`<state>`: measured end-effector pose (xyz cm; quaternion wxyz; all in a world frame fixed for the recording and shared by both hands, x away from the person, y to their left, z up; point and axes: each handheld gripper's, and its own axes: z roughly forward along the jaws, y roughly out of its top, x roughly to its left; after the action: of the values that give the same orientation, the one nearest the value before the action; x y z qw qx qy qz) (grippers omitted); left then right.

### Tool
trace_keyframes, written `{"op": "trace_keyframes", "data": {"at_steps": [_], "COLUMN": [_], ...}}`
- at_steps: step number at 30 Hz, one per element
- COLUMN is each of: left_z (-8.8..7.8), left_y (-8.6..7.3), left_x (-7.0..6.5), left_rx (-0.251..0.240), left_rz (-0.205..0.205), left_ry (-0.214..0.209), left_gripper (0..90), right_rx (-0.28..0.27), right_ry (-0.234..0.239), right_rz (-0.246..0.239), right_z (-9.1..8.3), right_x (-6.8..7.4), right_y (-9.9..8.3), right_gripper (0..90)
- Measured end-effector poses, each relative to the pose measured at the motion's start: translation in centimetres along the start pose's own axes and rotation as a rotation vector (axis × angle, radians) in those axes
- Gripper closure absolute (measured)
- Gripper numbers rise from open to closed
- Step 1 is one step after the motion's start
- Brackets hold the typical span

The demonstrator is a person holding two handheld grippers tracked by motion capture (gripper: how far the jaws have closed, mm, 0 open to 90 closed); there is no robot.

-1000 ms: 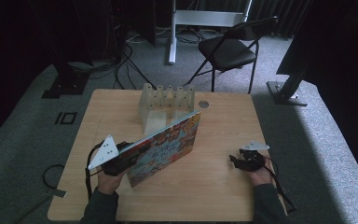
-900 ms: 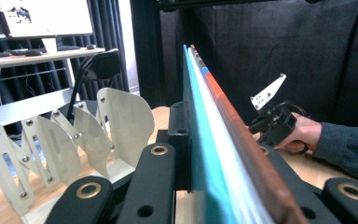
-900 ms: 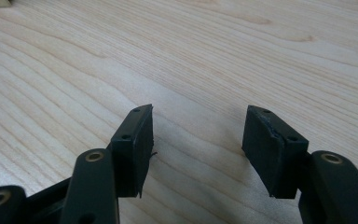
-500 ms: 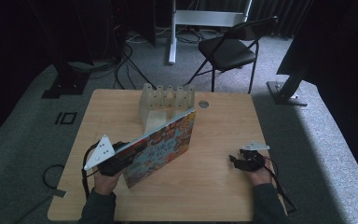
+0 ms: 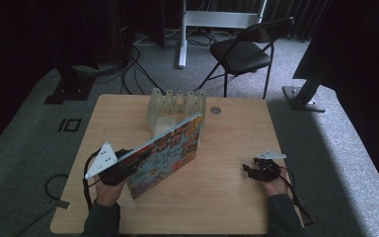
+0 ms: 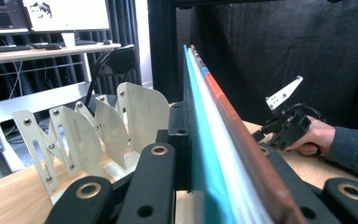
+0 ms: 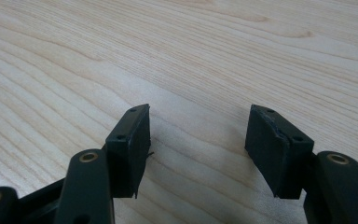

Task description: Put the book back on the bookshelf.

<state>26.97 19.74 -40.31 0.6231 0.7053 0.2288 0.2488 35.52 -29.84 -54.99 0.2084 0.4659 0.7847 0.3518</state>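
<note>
1. Picture book (image 5: 170,148): large, thin, stiff-covered, glossy, so likely light but slippery and prone to swinging about a single pinch; held tilted on edge above the table (image 5: 227,207), clamped at its near lower corner by the left gripper (image 5: 123,162), far upper corner reaching ahead toward the rack. Seen edge-on in the left gripper view (image 6: 214,140), pads pressed on both covers. Best gripped deep along the spine-side edge, not at a page corner, to avoid bending or slipping.

2. Slotted rack (image 5: 176,106): pale upright dividers, just ahead of the left gripper and beyond the book's far corner; in the left gripper view (image 6: 93,135) lying to the left of the book. Narrow slots, thin plates; a skewed entry probably catches a divider.

3. Right gripper (image 5: 259,170): resting low on the table, well apart from the book on the far side from the left gripper; jaws released, spread over bare wood (image 7: 196,140), nothing between them.

4. Small round grommet (image 5: 215,110): beside the rack, out of the path.
</note>
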Motion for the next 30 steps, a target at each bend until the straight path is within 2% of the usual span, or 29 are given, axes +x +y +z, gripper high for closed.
{"op": "trace_keyframes", "data": {"at_steps": [30], "left_z": [-1.3], "left_y": [0.5], "left_x": [0.3], "left_rx": [0.015], "left_rz": [-0.013], "left_ry": [0.047], "left_gripper": [80.7], "right_rx": [-0.022], "right_ry": [0.009], "right_rz": [-0.004], "right_z": [0.1], "right_x": [0.0], "right_y": [-0.3], "right_gripper": [36.7]}}
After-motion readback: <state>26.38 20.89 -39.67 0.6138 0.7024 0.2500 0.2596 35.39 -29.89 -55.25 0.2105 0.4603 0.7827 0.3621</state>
